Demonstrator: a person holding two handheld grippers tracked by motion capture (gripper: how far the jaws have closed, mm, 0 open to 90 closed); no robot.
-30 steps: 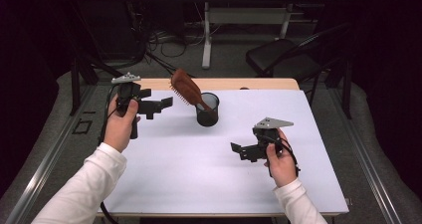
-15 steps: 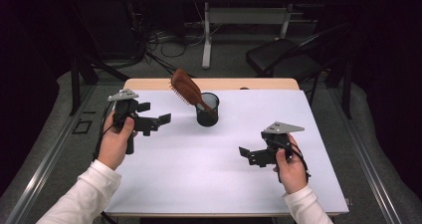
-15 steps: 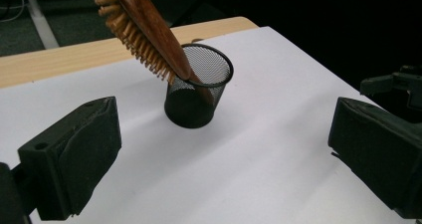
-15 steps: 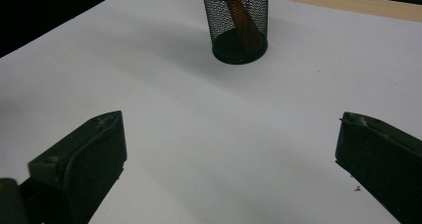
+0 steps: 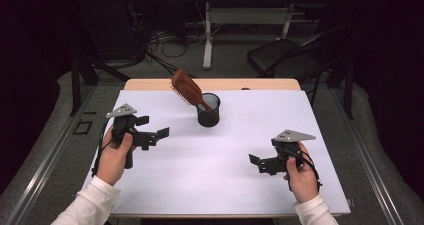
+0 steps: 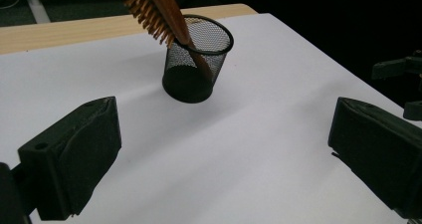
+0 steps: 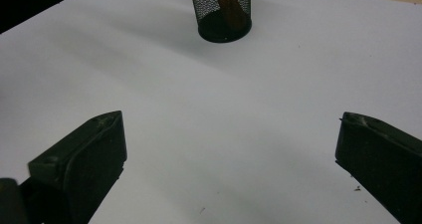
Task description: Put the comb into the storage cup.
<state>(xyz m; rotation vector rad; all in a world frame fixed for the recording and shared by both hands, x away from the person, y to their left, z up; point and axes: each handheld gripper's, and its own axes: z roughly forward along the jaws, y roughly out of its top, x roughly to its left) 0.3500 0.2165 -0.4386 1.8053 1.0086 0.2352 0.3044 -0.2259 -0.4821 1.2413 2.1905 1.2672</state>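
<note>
The left gripper (image 5: 156, 133) hovers over the white table (image 5: 320, 115), jaws apart, holding nothing. Centre rear, the brush (image 5: 186, 87) stands handle-down in the mesh cup (image 5: 208, 111), leaning left. The right gripper (image 5: 256, 161) hovers near the front edge, jaws apart, holding nothing.

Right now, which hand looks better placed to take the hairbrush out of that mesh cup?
Probably the left. The left gripper sits nearer the hairbrush, which leans toward its side of the mesh cup, jaws open. The right gripper is farther off.
</note>
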